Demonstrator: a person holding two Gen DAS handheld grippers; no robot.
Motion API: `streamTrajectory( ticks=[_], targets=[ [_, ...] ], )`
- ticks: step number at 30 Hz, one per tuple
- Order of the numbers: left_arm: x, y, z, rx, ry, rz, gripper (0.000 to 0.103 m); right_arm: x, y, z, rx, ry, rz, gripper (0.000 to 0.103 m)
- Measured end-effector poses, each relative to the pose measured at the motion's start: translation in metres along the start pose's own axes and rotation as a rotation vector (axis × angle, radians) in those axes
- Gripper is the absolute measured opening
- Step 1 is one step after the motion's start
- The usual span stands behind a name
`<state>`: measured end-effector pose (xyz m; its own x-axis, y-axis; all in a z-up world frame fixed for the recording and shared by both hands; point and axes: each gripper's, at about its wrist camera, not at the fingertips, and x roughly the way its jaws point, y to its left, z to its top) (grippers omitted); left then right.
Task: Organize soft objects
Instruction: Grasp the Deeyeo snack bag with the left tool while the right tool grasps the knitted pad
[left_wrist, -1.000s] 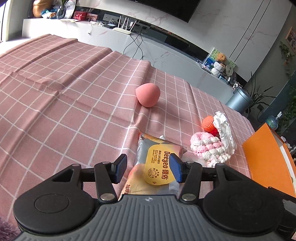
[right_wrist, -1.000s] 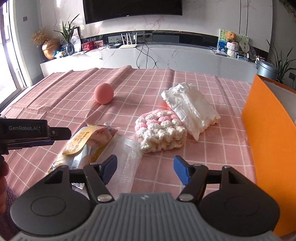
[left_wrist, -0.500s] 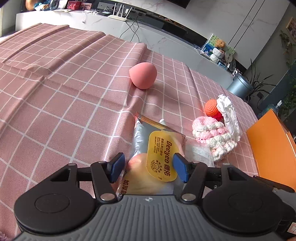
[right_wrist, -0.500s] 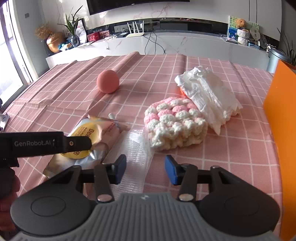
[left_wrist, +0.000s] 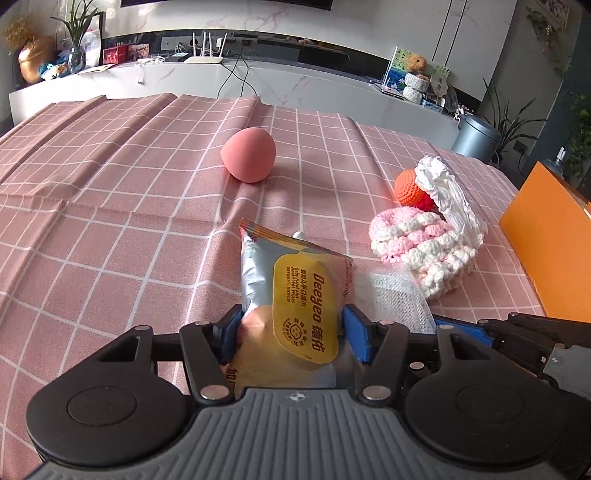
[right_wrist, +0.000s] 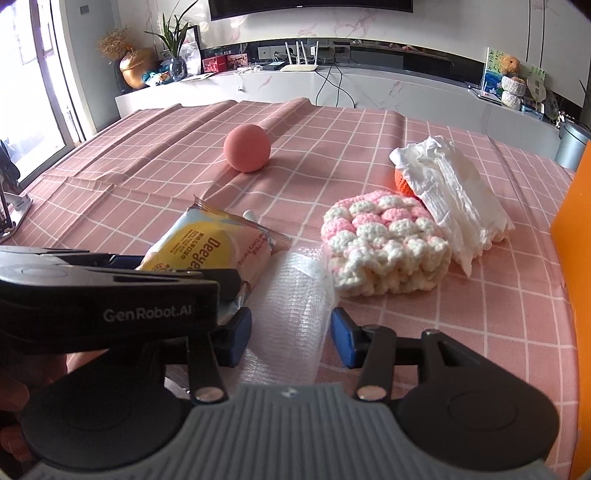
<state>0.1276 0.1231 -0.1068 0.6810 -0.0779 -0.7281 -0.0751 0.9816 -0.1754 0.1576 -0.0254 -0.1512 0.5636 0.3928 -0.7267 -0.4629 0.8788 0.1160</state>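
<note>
My left gripper (left_wrist: 291, 334) is shut on a pack of wet wipes (left_wrist: 295, 291) with a yellow label, both blue pads pressed on its sides; the pack also shows in the right wrist view (right_wrist: 210, 247). My right gripper (right_wrist: 290, 338) is open, its pads straddling a clear bubble-wrap sheet (right_wrist: 291, 306) without touching it. A pink-and-white crochet piece (right_wrist: 380, 247), a white crumpled tissue bundle (right_wrist: 454, 192), an orange crochet ball (left_wrist: 408, 188) and a pink sponge egg (left_wrist: 249, 155) lie on the pink checked cloth.
An orange box (left_wrist: 550, 240) stands at the right table edge, also in the right wrist view (right_wrist: 574, 277). Behind the table runs a white counter (left_wrist: 258, 81) with a router, plants and ornaments. The cloth (left_wrist: 92, 184) has raised folds at the left.
My left gripper has closed onto the wipes pack and swung to face the counter. My right gripper has moved forward over the bubble wrap and narrowed its opening.
</note>
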Motion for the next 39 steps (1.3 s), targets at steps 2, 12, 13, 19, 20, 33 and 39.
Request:
streamTrajectory(
  ticks=[2,12,13,19,20,33,39],
  targets=[
    [-0.003,0.000,0.000,0.004,-0.012,0.002,0.056,-0.001,-0.002,0.000,0.010,0.000,0.011,0.048],
    [-0.022,0.006,0.008,-0.028,-0.121,0.003,0.033,-0.029,-0.028,0.014,0.019,-0.105,-0.087,0.049],
    [-0.024,0.008,0.011,-0.048,-0.134,-0.003,0.033,-0.028,-0.032,0.018,0.023,-0.118,-0.106,0.049],
    [-0.022,0.001,0.027,-0.062,-0.149,-0.034,0.033,-0.003,-0.050,0.043,0.019,-0.121,-0.136,0.057],
    [-0.020,-0.002,0.029,-0.056,-0.153,-0.039,0.033,0.003,-0.052,0.044,0.021,-0.106,-0.122,0.059],
    [-0.008,-0.002,0.026,-0.062,-0.140,-0.062,0.033,0.025,-0.050,0.034,-0.006,-0.106,-0.099,0.053],
    [-0.013,-0.004,0.023,-0.054,-0.148,-0.064,0.033,0.016,-0.044,0.035,-0.038,-0.119,-0.103,0.028]
  ],
)
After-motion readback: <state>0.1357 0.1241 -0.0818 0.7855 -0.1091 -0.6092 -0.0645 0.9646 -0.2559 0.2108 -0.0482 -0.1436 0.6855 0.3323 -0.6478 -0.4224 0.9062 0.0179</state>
